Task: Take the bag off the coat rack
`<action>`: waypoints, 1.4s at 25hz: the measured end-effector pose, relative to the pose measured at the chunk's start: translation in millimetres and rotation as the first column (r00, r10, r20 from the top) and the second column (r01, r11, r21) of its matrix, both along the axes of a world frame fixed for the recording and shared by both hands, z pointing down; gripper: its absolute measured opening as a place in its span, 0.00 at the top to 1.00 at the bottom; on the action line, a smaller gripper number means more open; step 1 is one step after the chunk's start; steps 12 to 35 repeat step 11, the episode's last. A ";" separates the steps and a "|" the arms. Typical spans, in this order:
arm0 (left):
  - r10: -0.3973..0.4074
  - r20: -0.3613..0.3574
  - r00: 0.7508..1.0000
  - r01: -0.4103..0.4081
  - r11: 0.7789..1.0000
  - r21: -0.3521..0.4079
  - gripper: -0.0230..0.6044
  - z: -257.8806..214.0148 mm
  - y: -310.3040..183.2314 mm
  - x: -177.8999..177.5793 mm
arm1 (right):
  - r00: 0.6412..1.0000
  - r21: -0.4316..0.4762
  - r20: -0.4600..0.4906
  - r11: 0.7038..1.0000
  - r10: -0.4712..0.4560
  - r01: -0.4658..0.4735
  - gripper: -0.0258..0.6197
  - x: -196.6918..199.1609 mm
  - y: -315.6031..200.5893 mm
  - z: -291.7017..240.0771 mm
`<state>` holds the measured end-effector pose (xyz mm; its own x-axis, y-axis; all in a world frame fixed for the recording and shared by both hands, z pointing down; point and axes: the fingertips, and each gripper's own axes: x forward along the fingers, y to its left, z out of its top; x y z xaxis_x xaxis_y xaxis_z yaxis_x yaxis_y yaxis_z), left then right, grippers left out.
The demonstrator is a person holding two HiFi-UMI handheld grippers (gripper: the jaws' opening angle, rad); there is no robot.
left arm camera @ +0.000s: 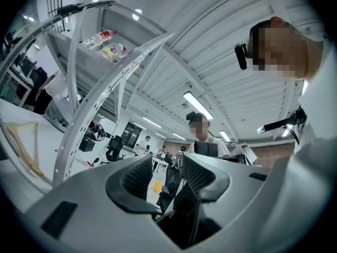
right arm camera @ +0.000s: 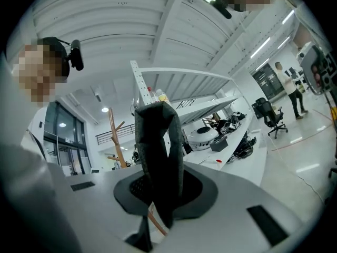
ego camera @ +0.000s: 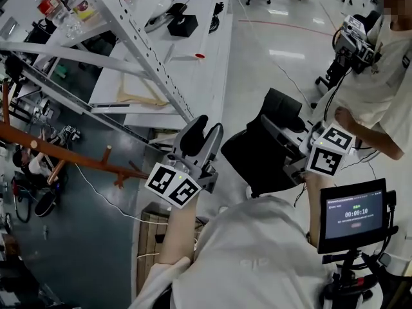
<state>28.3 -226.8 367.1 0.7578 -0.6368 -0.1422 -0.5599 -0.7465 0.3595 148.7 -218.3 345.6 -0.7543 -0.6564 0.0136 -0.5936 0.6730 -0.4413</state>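
The bag (ego camera: 257, 163), black matte fabric, is at frame centre, well apart from the brown wooden coat rack (ego camera: 58, 150) at left. The right gripper (right arm camera: 158, 188) clamps its flat looped strap (right arm camera: 155, 136) between ribbed pads. The left gripper (ego camera: 203, 132) stands wide and empty.

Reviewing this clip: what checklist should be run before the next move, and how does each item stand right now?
1. Right gripper shut on the black fabric bag: ok.
2. Left gripper open, nothing between its jaws: ok.
3. Bag clear of the brown wooden coat rack: ok, they are apart in the head view.
4. Room around the right gripper: not ok, a bystander in a white shirt stands close beside it.
5. Spot to put the bag down: cannot tell.
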 end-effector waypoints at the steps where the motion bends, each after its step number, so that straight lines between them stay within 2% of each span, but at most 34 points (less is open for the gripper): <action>1: -0.002 0.000 1.000 0.002 1.000 -0.003 0.67 1.1 -0.3 -0.7 | 1.000 -0.001 0.001 1.000 -0.004 0.004 0.86 -0.7 -0.2 0.2; 11: -0.025 -0.005 1.000 0.025 1.000 -0.015 0.67 -0.4 3.9 -8.5 | 0.999 -0.013 0.006 0.999 -0.045 0.045 0.86 -11.7 3.1 -2.3; 35: -0.025 -0.005 1.000 0.025 1.000 -0.015 0.67 -0.4 3.9 -8.5 | 0.999 -0.013 0.006 0.999 -0.045 0.045 0.86 -11.7 3.1 -2.3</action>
